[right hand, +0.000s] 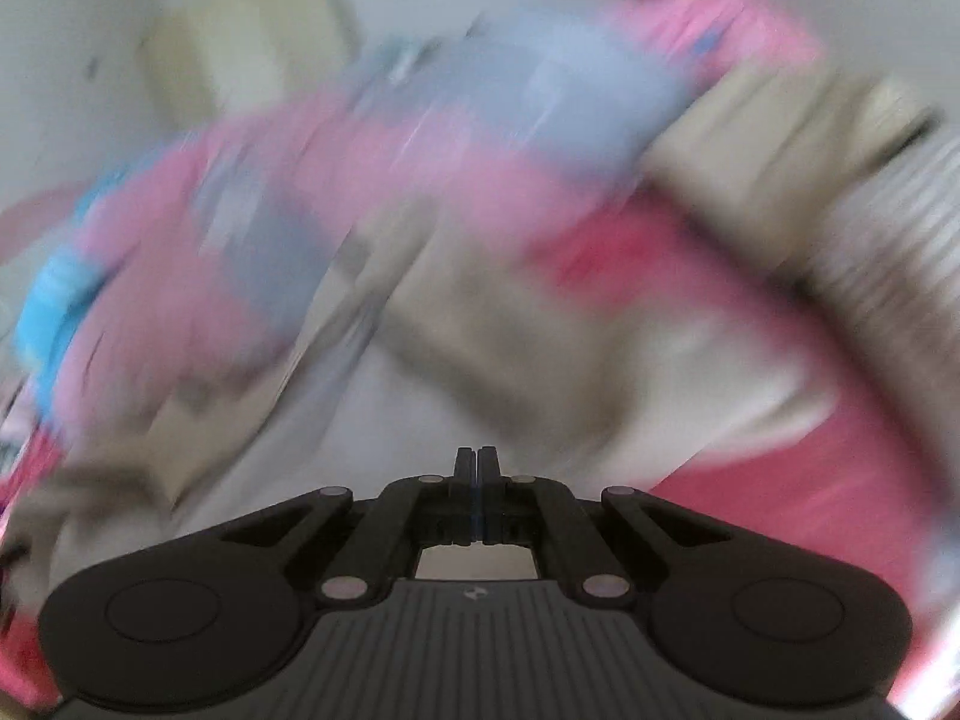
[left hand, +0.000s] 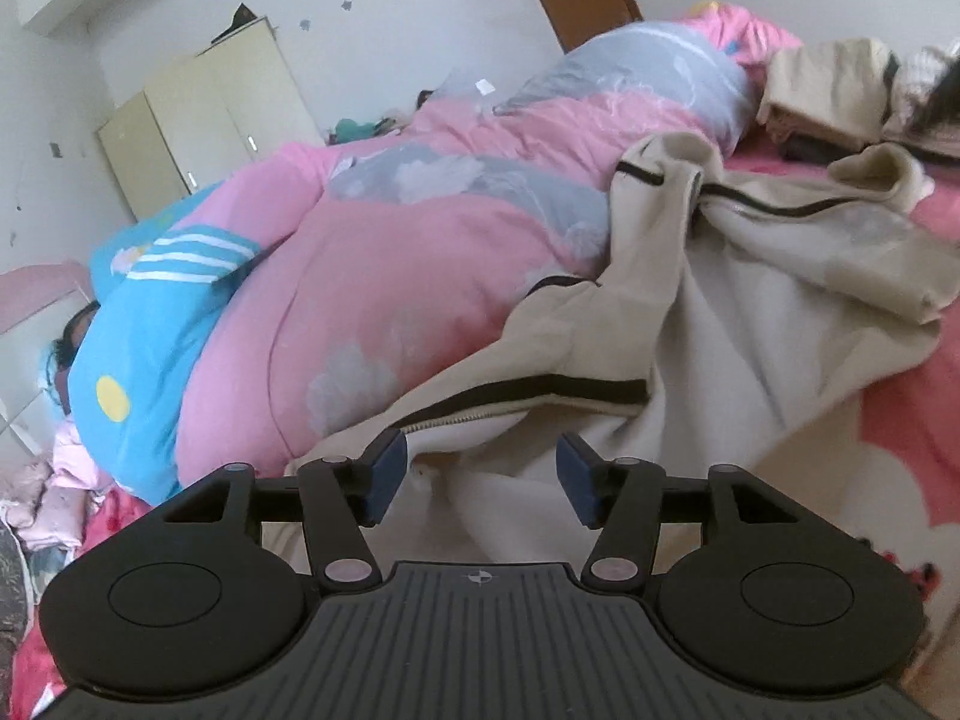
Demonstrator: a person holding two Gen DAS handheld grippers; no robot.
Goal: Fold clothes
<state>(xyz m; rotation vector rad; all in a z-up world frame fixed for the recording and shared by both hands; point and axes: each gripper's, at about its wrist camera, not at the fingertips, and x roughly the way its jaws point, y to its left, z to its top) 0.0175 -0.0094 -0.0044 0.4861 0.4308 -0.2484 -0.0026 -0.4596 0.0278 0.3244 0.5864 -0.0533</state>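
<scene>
Left gripper point(left hand: 482, 483) is hovering over the beige zip jacket point(left hand: 720, 312), fingers spread, gripping nothing. Jacket is lying crumpled on the bed point(left hand: 912, 408), against the pink duvet point(left hand: 372, 276). Right gripper point(right hand: 477, 474) fingers are sitting pressed together, empty, above the jacket.

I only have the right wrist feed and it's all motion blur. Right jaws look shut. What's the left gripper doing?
Observer: The left gripper is open, its blue pads apart, with nothing pinched between them. It hangs just over the beige zip-up garment.
Operator: How is that garment lying?
Observer: Crumpled and unfolded on the pink bedsheet; its dark zipper tape runs across just beyond the pads.
Operator: Anything crowding it?
Observer: A bunched pink quilt with grey clouds lies against the garment's left side in that view.
Operator: Is my right gripper holding cloth?
Observer: The right gripper is shut, fingers together; I see no cloth between them, though the blur limits that.
</scene>
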